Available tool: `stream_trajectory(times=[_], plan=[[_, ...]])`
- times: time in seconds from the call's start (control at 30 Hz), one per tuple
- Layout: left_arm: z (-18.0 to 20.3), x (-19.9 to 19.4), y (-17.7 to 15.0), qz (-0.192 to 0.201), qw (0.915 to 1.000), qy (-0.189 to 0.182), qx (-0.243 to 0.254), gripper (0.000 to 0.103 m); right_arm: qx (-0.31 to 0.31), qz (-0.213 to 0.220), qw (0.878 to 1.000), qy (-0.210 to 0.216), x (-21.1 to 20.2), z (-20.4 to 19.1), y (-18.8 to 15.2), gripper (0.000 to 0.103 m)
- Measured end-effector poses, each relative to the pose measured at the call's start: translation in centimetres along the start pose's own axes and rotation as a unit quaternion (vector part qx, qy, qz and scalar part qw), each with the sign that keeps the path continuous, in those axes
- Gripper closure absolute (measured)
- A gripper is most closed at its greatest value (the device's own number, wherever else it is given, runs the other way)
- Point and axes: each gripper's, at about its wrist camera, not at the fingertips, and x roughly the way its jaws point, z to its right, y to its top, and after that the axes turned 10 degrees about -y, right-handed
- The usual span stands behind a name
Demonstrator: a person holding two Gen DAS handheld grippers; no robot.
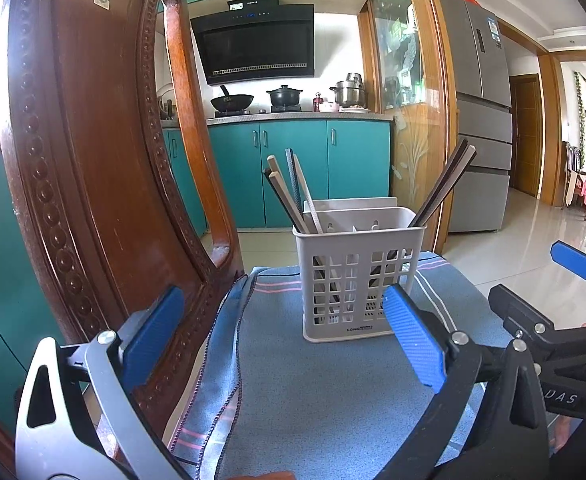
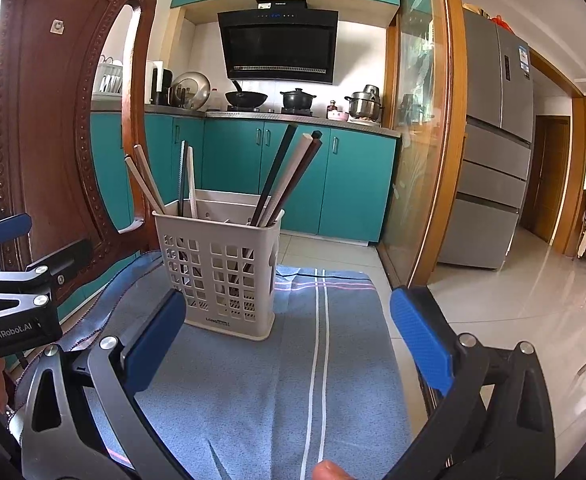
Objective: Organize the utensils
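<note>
Left wrist view: chopsticks [image 1: 289, 192] stand upright in the slotted holder [image 1: 357, 276] on a blue cloth [image 1: 317, 392]. Left tool [image 1: 281, 336] and right tool [image 2: 287, 344] gape wide, empty. Sticks judged light, stiff, slippery; grip upper shafts.

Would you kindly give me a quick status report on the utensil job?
Left gripper open, right gripper open, both empty. Chopsticks upright in utensil basket on blue cloth. Chair back close on the left.
</note>
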Motion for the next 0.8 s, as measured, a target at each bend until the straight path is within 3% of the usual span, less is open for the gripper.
stream_trajectory(times=[0.8], plan=[[0.54, 0.18, -0.38, -0.003, 1.0000, -0.005, 0.004, 0.004, -0.005, -0.006, 1.000, -0.002, 0.13, -0.06, -0.18, 0.003]])
